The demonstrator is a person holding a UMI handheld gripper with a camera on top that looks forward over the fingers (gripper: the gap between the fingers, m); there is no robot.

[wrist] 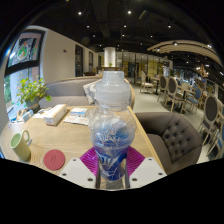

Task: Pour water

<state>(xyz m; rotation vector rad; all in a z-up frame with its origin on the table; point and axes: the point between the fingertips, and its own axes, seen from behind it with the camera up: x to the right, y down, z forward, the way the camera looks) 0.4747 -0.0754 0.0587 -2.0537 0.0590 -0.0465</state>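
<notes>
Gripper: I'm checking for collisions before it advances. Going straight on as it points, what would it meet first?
The gripper is already at the water bottle, which stands between its fingers. Nothing comes sooner.

bottle (110,128): clear, glossy plastic, smooth, with light glinting on its shoulder; held between the fingers, both pads pressing on it
bottle label (110,133): thin printed film, blue and shiny
pads (90,160): magenta, matt, finely textured
gripper (110,170): fingers pale and matt, like plastic
table (75,135): light wood, smooth with a soft sheen, beneath and beyond the fingers
coaster (54,159): red, matt, left of the fingers
mug (20,145): green, glazed and glossy, further left
tissue box (50,116): pale, matt card
armchair (175,135): grey tufted cloth, matt, right of the fingers
</notes>
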